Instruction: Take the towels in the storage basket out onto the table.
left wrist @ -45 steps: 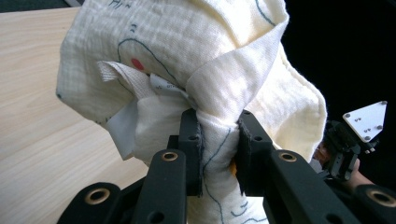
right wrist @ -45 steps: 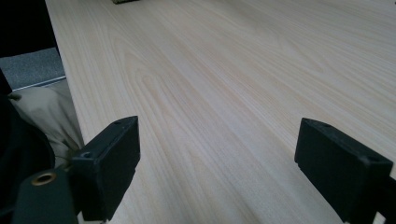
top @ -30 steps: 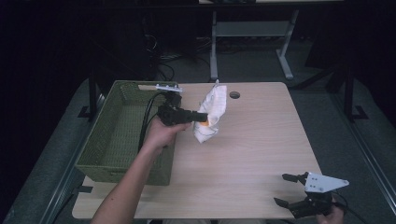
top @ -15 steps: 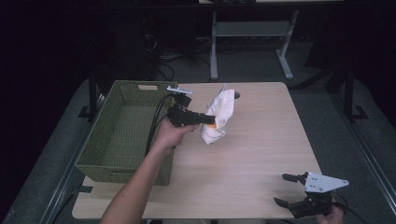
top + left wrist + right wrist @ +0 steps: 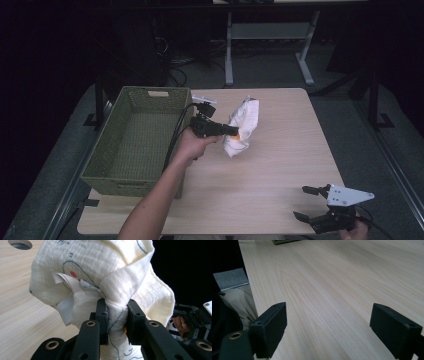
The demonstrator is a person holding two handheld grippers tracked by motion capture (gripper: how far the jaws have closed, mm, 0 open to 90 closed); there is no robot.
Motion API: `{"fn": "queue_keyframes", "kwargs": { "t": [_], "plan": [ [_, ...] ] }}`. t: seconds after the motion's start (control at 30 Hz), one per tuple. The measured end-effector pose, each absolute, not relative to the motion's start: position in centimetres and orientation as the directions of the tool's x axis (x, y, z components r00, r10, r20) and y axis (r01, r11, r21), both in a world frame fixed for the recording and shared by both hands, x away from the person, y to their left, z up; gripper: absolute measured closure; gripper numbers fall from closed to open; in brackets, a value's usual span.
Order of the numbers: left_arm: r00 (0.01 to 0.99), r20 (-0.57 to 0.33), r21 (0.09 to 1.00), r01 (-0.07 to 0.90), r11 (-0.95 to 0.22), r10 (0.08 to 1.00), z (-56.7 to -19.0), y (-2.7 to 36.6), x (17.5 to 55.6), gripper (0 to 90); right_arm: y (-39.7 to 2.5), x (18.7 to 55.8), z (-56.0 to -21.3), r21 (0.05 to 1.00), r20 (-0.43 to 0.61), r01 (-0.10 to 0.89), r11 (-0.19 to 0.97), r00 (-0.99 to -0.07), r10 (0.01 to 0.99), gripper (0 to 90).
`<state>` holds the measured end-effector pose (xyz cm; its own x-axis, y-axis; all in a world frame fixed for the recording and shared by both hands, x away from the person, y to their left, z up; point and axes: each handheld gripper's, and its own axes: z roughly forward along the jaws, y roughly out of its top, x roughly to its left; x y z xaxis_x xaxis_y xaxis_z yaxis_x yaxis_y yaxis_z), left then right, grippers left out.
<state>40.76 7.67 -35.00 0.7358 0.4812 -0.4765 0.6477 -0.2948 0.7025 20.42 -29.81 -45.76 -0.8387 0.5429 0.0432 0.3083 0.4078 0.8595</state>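
Black jaws of the right gripper [image 5: 306, 202] gape wide and empty at the table's [image 5: 280, 165] near edge. Farther off, the left gripper [image 5: 236, 132] pinches a bunched fold of the cream cloth [image 5: 243, 125], held above mid-table beside the green basket [image 5: 105, 155]. Keep that pinch firm and carry it level over the rim. Since the earlier frame, the cloth has risen and drifted rightward.

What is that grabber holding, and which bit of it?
The left hand-held gripper pinches a cream cloth by a bunched fold near its middle. The right hand-held gripper holds nothing.
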Motion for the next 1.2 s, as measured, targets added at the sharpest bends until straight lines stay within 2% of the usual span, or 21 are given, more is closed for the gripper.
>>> {"fn": "queue_keyframes", "kwargs": {
  "t": [0.7, 1.2],
  "plan": [
    [0.719, -0.439, 0.662, 0.664, -0.347, 0.539, -38.1, 5.7, 41.6, 74.6, -30.1, 20.6, -45.9, 0.861, 0.049, 0.315, 0.398, -0.832, 0.552, 13.8],
    [0.669, -0.420, 0.617, 0.706, -0.348, 0.613, -40.1, 4.5, 41.8, 73.5, -30.0, 20.6, -45.9, 0.857, 0.050, 0.320, 0.403, -0.832, 0.553, 13.8]
  ]
}}
